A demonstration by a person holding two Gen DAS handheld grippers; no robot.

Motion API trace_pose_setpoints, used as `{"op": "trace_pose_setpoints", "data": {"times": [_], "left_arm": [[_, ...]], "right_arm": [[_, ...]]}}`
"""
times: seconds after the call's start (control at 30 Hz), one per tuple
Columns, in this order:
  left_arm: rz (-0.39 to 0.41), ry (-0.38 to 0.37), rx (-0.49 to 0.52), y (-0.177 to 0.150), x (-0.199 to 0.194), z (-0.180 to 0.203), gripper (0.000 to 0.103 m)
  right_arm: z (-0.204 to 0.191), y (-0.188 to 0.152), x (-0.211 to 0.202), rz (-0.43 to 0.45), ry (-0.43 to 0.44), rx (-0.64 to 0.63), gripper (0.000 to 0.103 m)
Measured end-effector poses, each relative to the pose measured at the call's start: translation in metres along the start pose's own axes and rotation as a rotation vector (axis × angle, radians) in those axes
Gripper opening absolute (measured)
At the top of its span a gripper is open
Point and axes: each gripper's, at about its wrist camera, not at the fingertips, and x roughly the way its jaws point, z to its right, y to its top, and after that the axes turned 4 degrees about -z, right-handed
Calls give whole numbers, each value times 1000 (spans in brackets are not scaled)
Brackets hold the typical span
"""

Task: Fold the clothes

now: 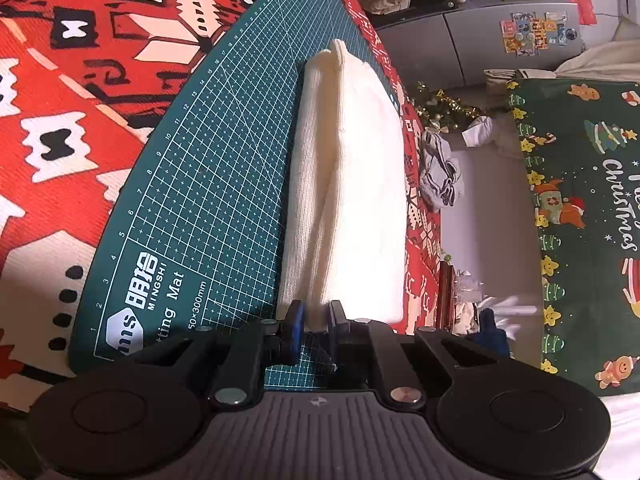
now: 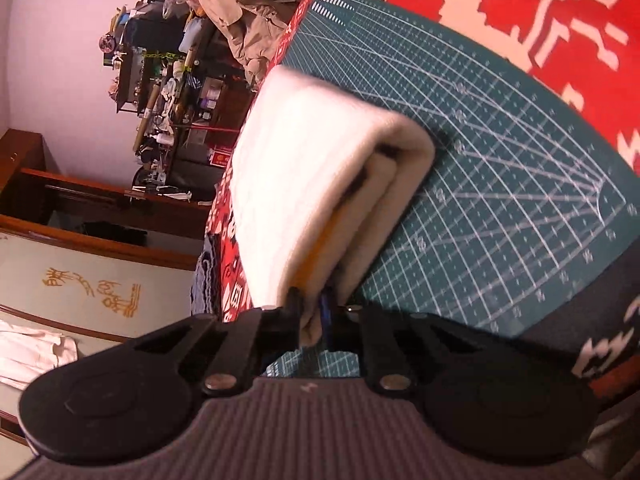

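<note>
A cream knitted garment (image 1: 352, 184) lies folded into a long thick bundle on a green cutting mat (image 1: 208, 184). My left gripper (image 1: 316, 320) is shut on the near end of the garment, its blue-padded fingers pinching a layer. In the right wrist view the same garment (image 2: 304, 184) shows as stacked folded layers over the mat (image 2: 500, 184). My right gripper (image 2: 316, 316) is shut on its near edge, holding the layers slightly lifted.
The mat lies on a red and white patterned cloth (image 1: 60, 120). A grey garment (image 1: 440, 168) lies past the table edge, near a green Christmas cloth (image 1: 580, 220). A beige jacket (image 2: 248, 12) is piled at the far end, with cluttered shelves (image 2: 168, 80) behind.
</note>
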Motion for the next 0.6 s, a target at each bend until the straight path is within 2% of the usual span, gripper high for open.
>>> {"op": "trace_pose_setpoints", "data": {"times": [0.2, 0.33, 0.4, 0.6], "left_arm": [[-1, -3, -2, 1, 1, 1, 11], [-4, -7, -3, 2, 2, -1, 11], [-5, -7, -4, 2, 3, -2, 11], [-8, -8, -2, 3, 3, -1, 11]], "right_arm": [[-5, 5, 2, 20, -4, -20, 11], [6, 20, -11, 104, 7, 58, 13], [12, 26, -18, 142, 3, 84, 11], [12, 35, -29, 218, -40, 70, 10]]}}
